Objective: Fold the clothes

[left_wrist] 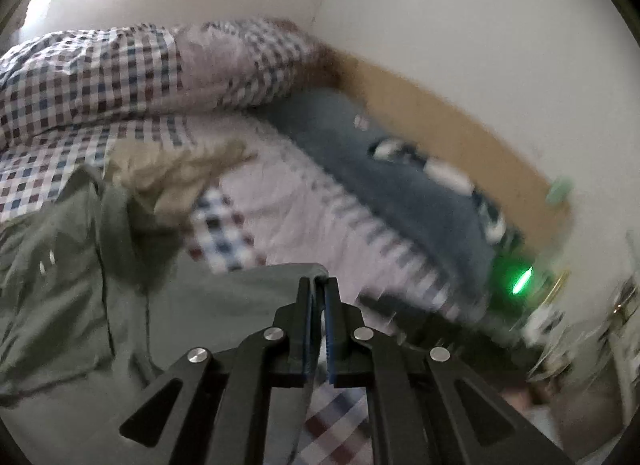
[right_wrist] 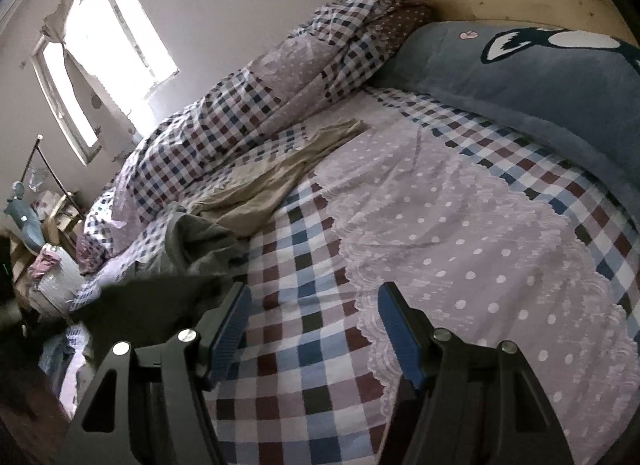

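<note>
- The left hand-held gripper (left_wrist: 319, 285) was clenched on an edge of the grey-green garment (left_wrist: 60, 265), which draped over the bed (right_wrist: 280, 345).
- The right hand-held gripper (right_wrist: 314, 301) hung released above the checked bedcover (right_wrist: 304, 277), holding nothing.
- A beige garment (right_wrist: 264, 181) lay beside the rolled quilt (right_wrist: 240, 105).

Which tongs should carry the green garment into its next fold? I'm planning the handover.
Left. The left tongs are already shut on an edge of the green garment. The right tongs are open and empty over the checked bedspread, beside the garment.
</note>
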Demonstrator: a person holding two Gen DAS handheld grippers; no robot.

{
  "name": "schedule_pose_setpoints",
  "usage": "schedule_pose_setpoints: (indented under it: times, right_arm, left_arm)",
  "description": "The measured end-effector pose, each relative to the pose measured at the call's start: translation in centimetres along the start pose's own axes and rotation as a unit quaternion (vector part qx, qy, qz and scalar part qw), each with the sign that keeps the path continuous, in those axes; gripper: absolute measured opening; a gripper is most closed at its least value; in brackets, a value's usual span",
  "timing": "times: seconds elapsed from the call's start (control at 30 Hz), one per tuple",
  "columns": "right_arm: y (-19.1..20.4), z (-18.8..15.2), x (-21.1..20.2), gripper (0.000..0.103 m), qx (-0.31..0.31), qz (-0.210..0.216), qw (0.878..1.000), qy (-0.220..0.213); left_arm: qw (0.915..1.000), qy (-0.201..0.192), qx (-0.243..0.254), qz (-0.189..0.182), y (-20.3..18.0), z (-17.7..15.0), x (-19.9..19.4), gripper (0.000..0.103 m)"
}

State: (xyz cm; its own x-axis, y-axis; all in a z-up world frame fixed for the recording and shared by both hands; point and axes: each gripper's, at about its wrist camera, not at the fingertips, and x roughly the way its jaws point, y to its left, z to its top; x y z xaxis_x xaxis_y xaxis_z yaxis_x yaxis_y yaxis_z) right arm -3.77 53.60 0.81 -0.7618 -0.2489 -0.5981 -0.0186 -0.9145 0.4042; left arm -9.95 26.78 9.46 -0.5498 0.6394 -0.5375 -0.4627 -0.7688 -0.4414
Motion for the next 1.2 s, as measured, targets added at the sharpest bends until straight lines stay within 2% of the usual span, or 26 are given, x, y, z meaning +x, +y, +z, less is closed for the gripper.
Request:
schedule_pose_setpoints:
  times: [0.17, 0.37, 0.53, 0.83, 1.2]
  right_arm:
    - [0.7, -0.1, 0.5, 0.070, -0.007, 0.022, 1.000, -0.006]
    - [2.7, -0.3, 1.1, 0.070, -0.027, 0.057, 0.998, -0.018]
    - [5.2, -0.7, 2.1, 0.070, -0.058, 0.088, 0.994, -0.020]
    - [10.1, -2.3, 5.8, 0.070, -0.108, 0.138, 0.984, 0.008]
    - [12.7, -3.9, 10.3, 0.070, -0.109, 0.151, 0.982, 0.040]
  left_arm:
    - [0.9958, -0.047, -0.059, -0.053, 1.1, 4.9, -3.6, 0.004]
    - [0.9929, -0.074, -0.058, -0.073, -0.2, 9.3, -6.1, 0.004]
    - [0.9931, -0.094, -0.025, -0.066, -2.7, 13.4, -7.3, 0.004]
    - [0.9877, -0.140, -0.018, -0.067, -3.6, 18.6, -11.6, 0.003]
    - [0.9775, -0.194, -0.063, -0.056, -1.6, 20.2, -17.7, 0.003]
